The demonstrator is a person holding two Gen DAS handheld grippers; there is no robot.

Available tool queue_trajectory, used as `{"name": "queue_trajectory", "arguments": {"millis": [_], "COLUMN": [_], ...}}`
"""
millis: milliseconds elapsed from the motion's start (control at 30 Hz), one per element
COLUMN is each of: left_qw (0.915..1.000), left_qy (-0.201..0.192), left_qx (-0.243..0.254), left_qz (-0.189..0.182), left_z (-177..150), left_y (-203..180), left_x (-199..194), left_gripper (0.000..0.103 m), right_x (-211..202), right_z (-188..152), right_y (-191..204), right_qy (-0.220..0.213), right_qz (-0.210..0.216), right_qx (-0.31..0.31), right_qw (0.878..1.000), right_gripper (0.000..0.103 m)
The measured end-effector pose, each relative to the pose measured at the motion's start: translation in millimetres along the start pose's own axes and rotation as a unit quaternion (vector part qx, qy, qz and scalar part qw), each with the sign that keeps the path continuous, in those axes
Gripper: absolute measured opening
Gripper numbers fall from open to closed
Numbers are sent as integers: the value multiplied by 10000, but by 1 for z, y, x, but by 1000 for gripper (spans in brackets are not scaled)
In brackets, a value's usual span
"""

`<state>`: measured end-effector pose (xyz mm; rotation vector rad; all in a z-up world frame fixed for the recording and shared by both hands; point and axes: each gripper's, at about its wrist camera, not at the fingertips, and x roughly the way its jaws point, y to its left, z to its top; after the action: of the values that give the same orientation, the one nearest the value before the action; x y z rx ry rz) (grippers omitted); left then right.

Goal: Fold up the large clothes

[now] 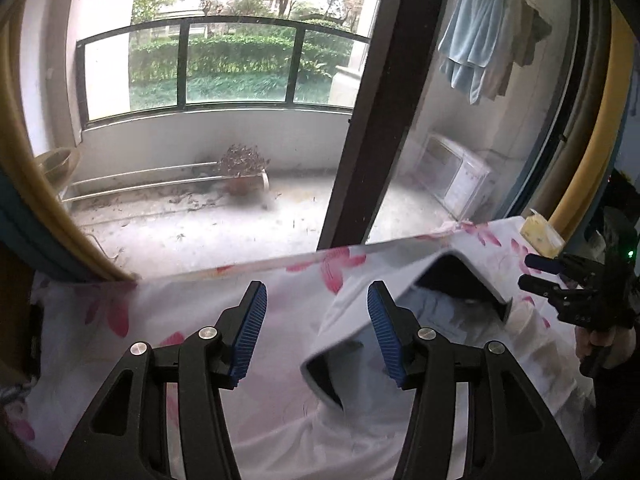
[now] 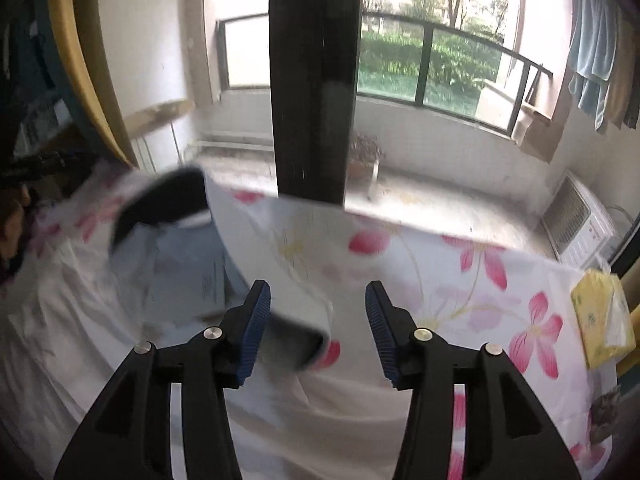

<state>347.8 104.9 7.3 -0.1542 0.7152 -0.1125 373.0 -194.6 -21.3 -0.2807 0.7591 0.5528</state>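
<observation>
The white garment [image 1: 400,312] lies on the flowered surface [image 1: 160,312], lower right of the left wrist frame, its long axis running lower left to upper right, dark-lined openings facing the camera. Left tool [image 1: 316,332] and right tool [image 2: 318,330] both gape, gripping nothing.

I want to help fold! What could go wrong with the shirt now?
Both the left gripper and the right gripper hang open above the white garment, jaws holding nothing. Its dark-lined collar stands propped up rather than flat, so it might flop and undo the fold. The yellow tissue pack sits near the edge of the flowered sheet; a tug could knock it off.
</observation>
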Motion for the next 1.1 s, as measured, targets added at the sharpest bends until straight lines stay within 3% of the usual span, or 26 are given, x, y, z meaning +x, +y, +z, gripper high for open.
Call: {"name": "queue_trajectory", "arguments": {"millis": [167,367,467,567,767,800,833,933,967,1000,1100], "left_qw": [9992,9955,9928,9903,9873,9875,9878,9871,9855,9844,9838], "left_qy": [338,913,1139,1317,1390,1363,1319,1306,1331,1358,1123], "left_qx": [-211,-87,113,261,533,561,605,740,815,860,1354], "left_qz": [-29,-241,-345,-355,-545,-565,-564,-564,-658,-720,-345], "left_z": [-5,-33,-48,-59,-70,-71,-72,-74,-74,-73,-67], "left_y": [12,16,15,18,24,24,23,17,13,10,-2], "left_x": [41,69,71,69,64,63,63,64,64,63,54], "left_gripper": [56,56,56,56,61,61,61,60,46,40,15], "right_x": [24,65,74,76,75,74,73,68,67,66,60], "right_z": [16,-3,-15,-24,-34,-35,-36,-36,-36,-36,-27], "right_y": [-10,-7,-2,0,-5,-4,-2,11,15,20,26], "right_qy": [29,725,1016,1121,1106,1067,1022,953,892,849,588], "right_qz": [-69,234,350,390,925,909,900,961,887,789,239], "right_qx": [149,114,-49,-236,-136,-166,-191,-351,-483,-638,-1071], "right_qw": [9999,9970,9942,9927,9895,9900,9905,9902,9909,9912,9922], "right_gripper": [53,53,55,68,69,67,48,23,21,17,12]}}
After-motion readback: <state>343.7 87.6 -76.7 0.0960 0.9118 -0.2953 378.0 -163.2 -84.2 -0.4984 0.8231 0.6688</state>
